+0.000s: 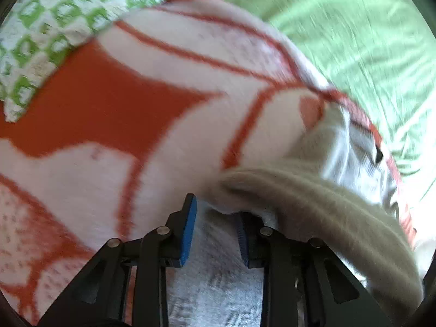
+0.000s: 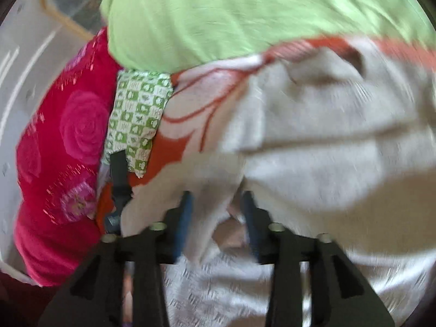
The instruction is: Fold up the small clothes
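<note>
Cloth fills both my views. My left claw (image 1: 216,234) has its blue pads spread, white garment (image 1: 313,207) lying between them and draped over the right pad; whether it is pinched I cannot tell. My right claw (image 2: 218,223) likewise stands apart with a fold of that garment (image 2: 327,141) hanging between. Only the right view shows the pink rose cushion (image 2: 62,150) and pale wall at left. Orange-patterned blanket (image 1: 109,103) lies underneath, checked green cloth (image 1: 49,27) at its far edge, green sheet (image 1: 354,27) beyond.
</note>
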The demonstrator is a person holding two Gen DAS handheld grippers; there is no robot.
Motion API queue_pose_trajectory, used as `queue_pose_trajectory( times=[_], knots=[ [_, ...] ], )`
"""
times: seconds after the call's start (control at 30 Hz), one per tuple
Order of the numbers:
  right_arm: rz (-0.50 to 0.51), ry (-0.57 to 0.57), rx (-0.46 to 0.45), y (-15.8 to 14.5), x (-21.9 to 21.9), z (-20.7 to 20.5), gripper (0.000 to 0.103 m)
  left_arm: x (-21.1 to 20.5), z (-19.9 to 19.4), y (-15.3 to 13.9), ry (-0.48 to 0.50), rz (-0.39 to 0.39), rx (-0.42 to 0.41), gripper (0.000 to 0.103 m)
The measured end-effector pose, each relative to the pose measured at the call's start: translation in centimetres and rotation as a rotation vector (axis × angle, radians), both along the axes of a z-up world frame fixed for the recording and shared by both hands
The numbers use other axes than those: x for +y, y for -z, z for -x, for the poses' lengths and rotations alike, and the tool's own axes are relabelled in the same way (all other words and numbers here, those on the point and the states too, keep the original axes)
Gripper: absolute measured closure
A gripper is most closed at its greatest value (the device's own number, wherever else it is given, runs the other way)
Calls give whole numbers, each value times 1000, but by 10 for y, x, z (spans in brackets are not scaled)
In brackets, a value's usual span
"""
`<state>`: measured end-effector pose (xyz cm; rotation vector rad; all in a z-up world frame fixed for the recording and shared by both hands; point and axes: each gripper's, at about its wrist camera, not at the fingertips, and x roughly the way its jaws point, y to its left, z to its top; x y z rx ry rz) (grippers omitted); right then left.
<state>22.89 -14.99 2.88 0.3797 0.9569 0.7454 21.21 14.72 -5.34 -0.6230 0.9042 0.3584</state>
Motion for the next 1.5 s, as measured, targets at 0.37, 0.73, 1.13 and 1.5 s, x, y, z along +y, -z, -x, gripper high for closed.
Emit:
queue_pose_trajectory(
  times=[0.37, 0.73, 1.13, 1.5],
  knots=[
    [75, -87, 28, 52, 23, 33, 39, -21, 4, -24, 234, -239, 5, 62],
    [67, -221, -146, -2, 66, 10, 96, -31, -16, -17, 374, -326, 45, 50],
    [511, -246, -635, -177, 13, 20, 96, -64, -30, -21, 359, -299, -3, 51],
    [882, -137, -369, -11, -47, -7, 97, -79, -9, 2, 200, -433, 130, 54]
  ],
)
